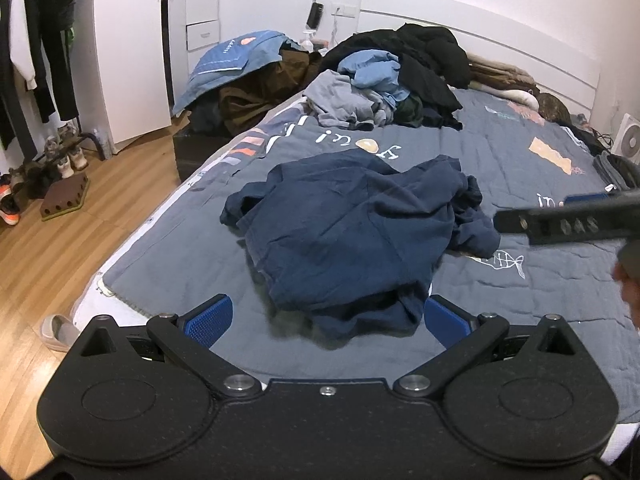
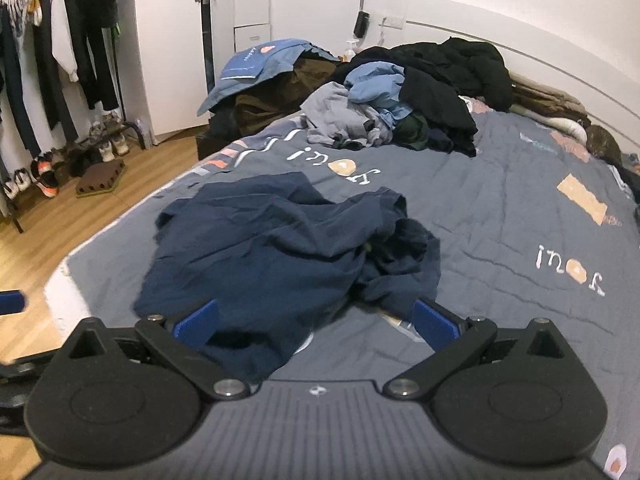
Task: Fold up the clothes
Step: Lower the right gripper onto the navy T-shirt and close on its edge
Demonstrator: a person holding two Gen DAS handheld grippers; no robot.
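Both tools stand over the near edge of the bed: left tool (image 1: 328, 316) with its blue pads spread wide and nothing between them, right tool (image 2: 314, 318) likewise released, each aimed at the navy garment (image 1: 352, 232). That garment lies crumpled on the grey-blue quilt (image 1: 520, 160) near the foot of the bed, bunched at its right side, no clean edges or square folds visible; judged unfolded as it lies. Its near hem sits just in front of the pads in both views, touching neither as far as can be told. Farther up the bed, a mixed heap of clothes (image 1: 384, 84), light blue, grey and black, lies unsorted. No folded stack shows anywhere in view. Judgement: folding work remains for the navy piece and the heap.
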